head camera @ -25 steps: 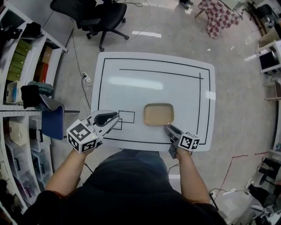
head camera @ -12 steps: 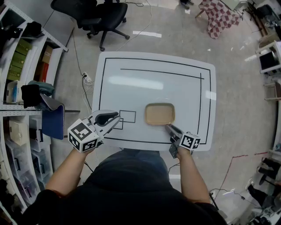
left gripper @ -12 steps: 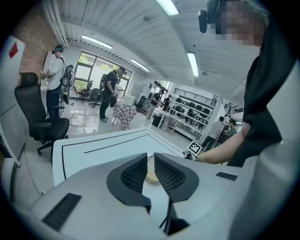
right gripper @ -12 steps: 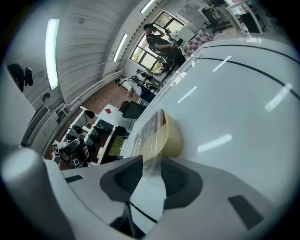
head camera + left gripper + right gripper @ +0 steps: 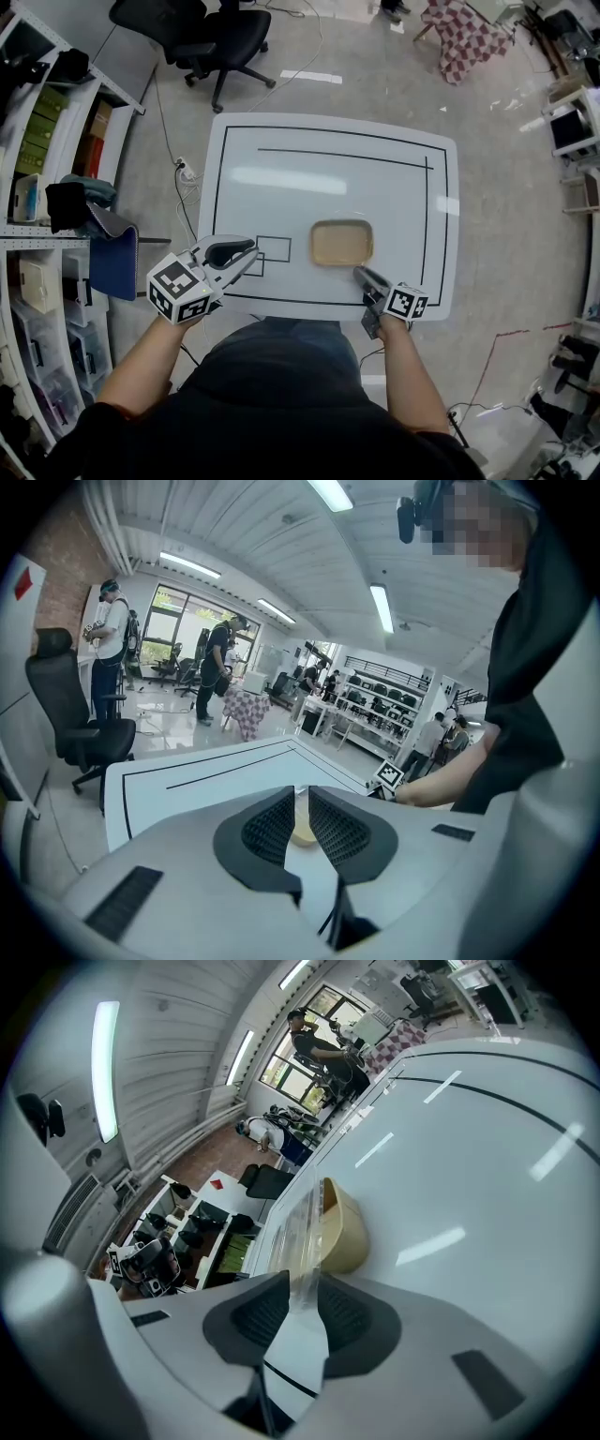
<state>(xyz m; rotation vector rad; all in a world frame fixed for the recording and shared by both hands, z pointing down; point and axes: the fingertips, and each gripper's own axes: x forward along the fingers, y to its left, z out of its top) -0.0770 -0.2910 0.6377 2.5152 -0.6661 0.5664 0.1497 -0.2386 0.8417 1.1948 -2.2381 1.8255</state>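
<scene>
A shallow tan container (image 5: 342, 243) with a clear plastic lid sits on the white table (image 5: 328, 169), near its front edge. My right gripper (image 5: 360, 273) is at the container's near right corner, shut on the edge of the clear lid (image 5: 298, 1232). In the right gripper view the lid passes between the jaws of that gripper (image 5: 302, 1302), beside the tan container (image 5: 347, 1232). My left gripper (image 5: 249, 254) hovers at the table's front left, shut and holding nothing. In the left gripper view a strip of the container (image 5: 302, 834) shows past the left gripper (image 5: 302, 803).
Black lines frame the table, and two small drawn rectangles (image 5: 272, 248) lie by the left gripper. A black office chair (image 5: 211, 37) stands beyond the table. Shelving (image 5: 47, 187) and a blue bag (image 5: 112, 262) are at the left. People stand far off (image 5: 217, 667).
The container and my right gripper have shifted a little to the right on the table. The left gripper has barely moved.
</scene>
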